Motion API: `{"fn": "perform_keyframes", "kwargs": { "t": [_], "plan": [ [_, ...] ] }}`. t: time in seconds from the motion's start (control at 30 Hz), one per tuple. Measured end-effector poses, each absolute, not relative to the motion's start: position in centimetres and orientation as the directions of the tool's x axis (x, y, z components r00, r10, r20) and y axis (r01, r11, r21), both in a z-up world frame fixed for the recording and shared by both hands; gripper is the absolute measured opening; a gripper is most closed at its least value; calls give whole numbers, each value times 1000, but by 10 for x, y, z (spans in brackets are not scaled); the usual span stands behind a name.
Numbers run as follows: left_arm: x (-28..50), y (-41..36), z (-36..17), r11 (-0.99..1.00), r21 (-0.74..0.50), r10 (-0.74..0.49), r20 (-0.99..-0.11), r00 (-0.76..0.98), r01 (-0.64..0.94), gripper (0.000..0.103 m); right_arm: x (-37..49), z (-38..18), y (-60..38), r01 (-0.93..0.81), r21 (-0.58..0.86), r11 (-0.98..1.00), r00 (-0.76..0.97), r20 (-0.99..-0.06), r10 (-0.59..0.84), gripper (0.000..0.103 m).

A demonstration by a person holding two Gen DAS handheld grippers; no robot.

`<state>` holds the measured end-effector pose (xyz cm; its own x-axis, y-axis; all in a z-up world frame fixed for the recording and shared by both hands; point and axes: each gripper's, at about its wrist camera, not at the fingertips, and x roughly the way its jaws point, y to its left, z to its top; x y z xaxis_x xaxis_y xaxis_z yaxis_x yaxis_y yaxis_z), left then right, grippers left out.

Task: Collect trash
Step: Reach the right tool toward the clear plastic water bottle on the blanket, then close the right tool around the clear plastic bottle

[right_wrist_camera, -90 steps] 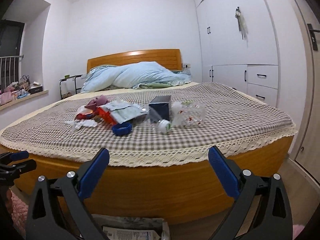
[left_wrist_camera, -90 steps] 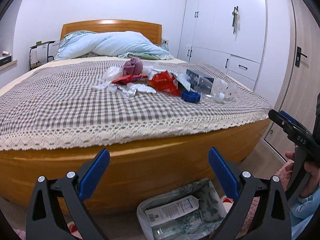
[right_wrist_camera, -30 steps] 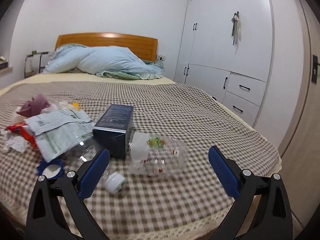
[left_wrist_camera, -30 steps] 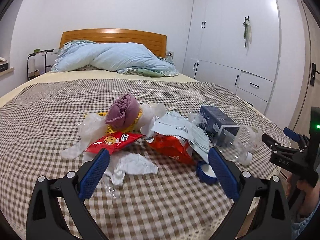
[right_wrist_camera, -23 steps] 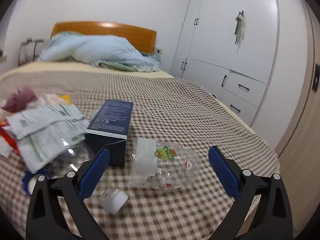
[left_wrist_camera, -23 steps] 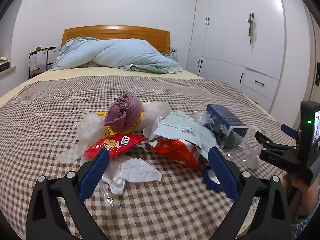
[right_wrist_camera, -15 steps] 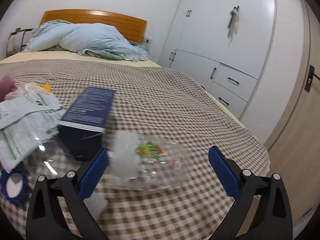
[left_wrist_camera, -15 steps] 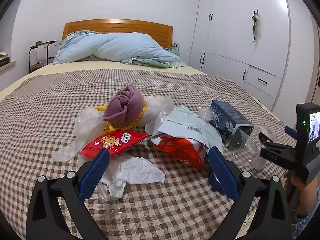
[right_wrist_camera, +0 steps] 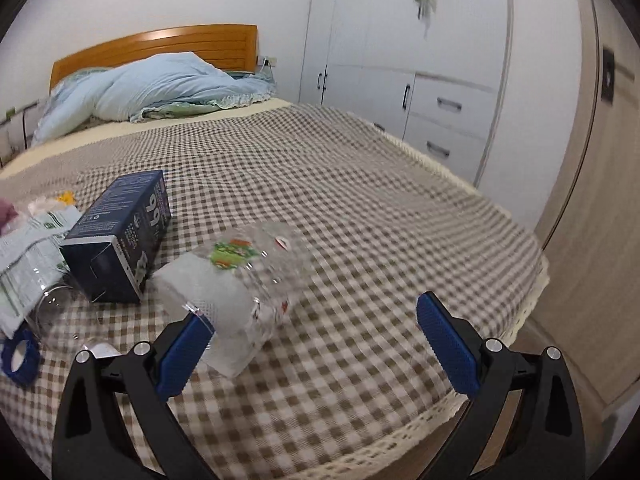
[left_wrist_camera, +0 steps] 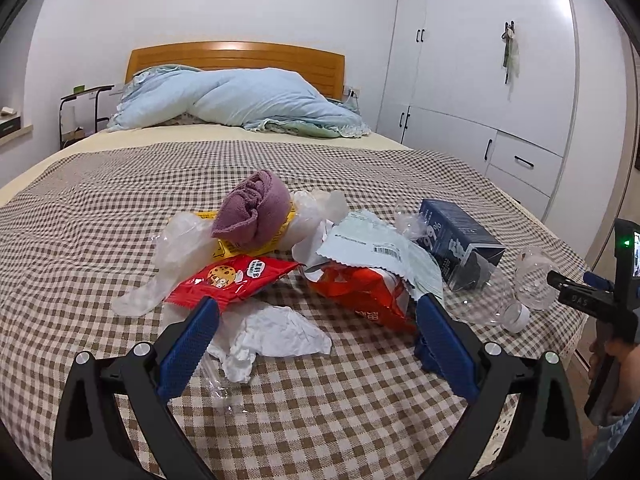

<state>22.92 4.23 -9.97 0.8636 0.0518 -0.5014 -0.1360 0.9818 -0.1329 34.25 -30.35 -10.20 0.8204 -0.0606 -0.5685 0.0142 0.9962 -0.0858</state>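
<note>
Trash lies heaped on the checked bedspread (left_wrist_camera: 100, 216). In the left wrist view my open left gripper (left_wrist_camera: 316, 316) hovers over crumpled white paper (left_wrist_camera: 272, 332), between a red cookie wrapper (left_wrist_camera: 232, 276) and an orange-red snack bag (left_wrist_camera: 364, 292). Behind them lie a purple cloth (left_wrist_camera: 252, 212), a pale mailer bag (left_wrist_camera: 384, 248) and a dark blue box (left_wrist_camera: 456, 240). In the right wrist view my open right gripper (right_wrist_camera: 312, 320) hangs just over a clear plastic bottle (right_wrist_camera: 244, 280) lying beside the dark blue box (right_wrist_camera: 120, 232). The right gripper (left_wrist_camera: 576, 292) also shows at the left view's right edge.
A blue tape ring (right_wrist_camera: 18, 356) and a second clear bottle (left_wrist_camera: 488, 300) lie near the bed's foot edge. A light blue duvet (left_wrist_camera: 236, 100) is piled at the wooden headboard (left_wrist_camera: 236, 56). White wardrobes (right_wrist_camera: 400, 60) line the right wall.
Both grippers rose from floor level beside a bag of trash and moved in over the bed. The left has closed in on the wrappers, the right on the clear bottle.
</note>
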Motion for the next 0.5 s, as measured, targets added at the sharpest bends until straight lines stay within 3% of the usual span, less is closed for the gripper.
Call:
{"fn": "perform_keyframes", "kwargs": {
  "t": [0.17,0.2,0.23,0.3,0.37,0.4,0.43,0.5],
  "plan": [
    [230,37,-101,982,-136,46,-503,863,-131,95,349,-108,-320,-30,-9,1000,802,-598,18,95],
    [231,36,-101,982,-135,45,-505,862,-130,95,349,-109,-320,-38,0,999,797,-603,31,91],
    [231,35,-101,982,-134,44,-507,861,-129,95,350,-109,-321,-46,8,999,794,-607,41,75],
    [233,33,-102,984,-130,42,-510,859,-125,95,353,-111,-321,-53,20,998,784,-618,54,56],
    [233,32,-103,985,-127,39,-511,859,-120,95,355,-114,-319,-73,29,997,771,-632,75,51],
    [233,31,-103,985,-126,37,-512,858,-117,96,356,-115,-318,-89,40,995,764,-638,94,40],
    [233,31,-103,985,-126,34,-513,858,-115,95,356,-116,-318,-102,51,994,756,-645,110,22],
    [233,31,-103,985,-130,31,-512,859,-113,95,357,-119,-315,-116,54,992,739,-662,123,4]
  ]
}}
